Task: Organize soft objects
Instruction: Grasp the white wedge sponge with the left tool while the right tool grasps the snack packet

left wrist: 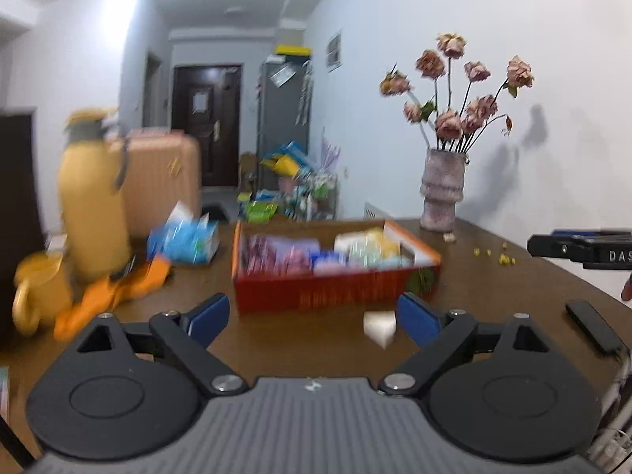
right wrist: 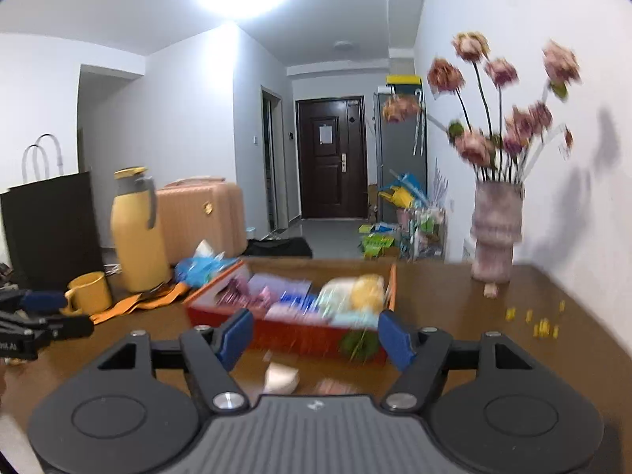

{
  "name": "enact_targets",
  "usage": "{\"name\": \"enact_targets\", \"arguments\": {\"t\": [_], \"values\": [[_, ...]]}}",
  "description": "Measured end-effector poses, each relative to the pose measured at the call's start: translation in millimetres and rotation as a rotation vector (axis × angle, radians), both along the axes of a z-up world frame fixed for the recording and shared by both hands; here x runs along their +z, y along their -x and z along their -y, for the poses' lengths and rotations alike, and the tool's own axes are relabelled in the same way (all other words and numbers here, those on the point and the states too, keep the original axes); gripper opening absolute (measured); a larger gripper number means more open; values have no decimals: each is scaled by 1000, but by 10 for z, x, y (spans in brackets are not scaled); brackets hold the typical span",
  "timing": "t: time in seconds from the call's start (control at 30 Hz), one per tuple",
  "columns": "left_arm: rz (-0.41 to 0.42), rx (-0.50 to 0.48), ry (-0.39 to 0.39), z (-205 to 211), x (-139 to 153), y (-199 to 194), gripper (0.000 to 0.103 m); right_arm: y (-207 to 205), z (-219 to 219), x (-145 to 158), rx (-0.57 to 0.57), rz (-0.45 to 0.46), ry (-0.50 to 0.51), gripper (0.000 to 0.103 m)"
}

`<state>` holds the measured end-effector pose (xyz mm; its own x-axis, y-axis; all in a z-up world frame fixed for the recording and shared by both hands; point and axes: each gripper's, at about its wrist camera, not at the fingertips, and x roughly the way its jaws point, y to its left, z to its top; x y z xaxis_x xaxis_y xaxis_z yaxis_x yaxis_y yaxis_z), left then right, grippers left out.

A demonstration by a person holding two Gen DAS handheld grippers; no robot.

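Blurring red box [left wrist: 335,288] contents beyond telling, left gripper [left wrist: 314,318] fingers wide, right gripper [right wrist: 316,339] fingers wide, both empty

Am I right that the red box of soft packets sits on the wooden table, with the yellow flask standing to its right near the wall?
Not quite: the yellow flask stands left of the red box, as the right wrist view shows. The vase is what stands right, near the wall.

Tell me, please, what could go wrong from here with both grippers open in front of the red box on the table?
1. The small white packet lies loose before the red box; a left gripper sweep might knock it away.
2. The box looks full, so pushing more in may spill packets.
3. The vase of dried flowers stands near the right gripper; a wide swing could tip it.
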<state>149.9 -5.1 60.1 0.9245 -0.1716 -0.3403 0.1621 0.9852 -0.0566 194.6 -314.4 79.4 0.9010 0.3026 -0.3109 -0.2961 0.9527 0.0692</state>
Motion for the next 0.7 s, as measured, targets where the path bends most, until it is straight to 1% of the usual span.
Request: {"name": "enact_targets", "arguments": {"t": [0.07,0.13,0.17,0.23,0.3,0.33,0.4,0.5,0.6,0.7], "values": [[-33,24,35,-64,-169,281,94,245,15,-225,12,-29,-22,74],[-82,32,63,-101,-271,444,94,443,42,-421,10,-66,-72,75],[-98,22,65,-118,-296,492,94,518,51,-505,9,-87,-101,75],[-90,9,37,-91,-287,527,95,607,49,-601,12,-120,-121,75],[-75,29,18,-66,-269,514,97,723,4,-633,6,-110,-107,75],[-77,33,24,-58,-270,505,97,758,-4,-630,2,-100,-104,75],[-81,15,35,-27,-278,478,97,793,3,-625,5,-89,-100,75],[-93,5,21,61,-327,420,97,791,-3,-666,-15,-92,-74,75],[-119,-16,17,182,-390,245,97,689,-9,-733,-49,-103,-22,74],[-138,-44,-3,345,-461,-5,97,502,27,-790,-59,-136,-20,68]]}}
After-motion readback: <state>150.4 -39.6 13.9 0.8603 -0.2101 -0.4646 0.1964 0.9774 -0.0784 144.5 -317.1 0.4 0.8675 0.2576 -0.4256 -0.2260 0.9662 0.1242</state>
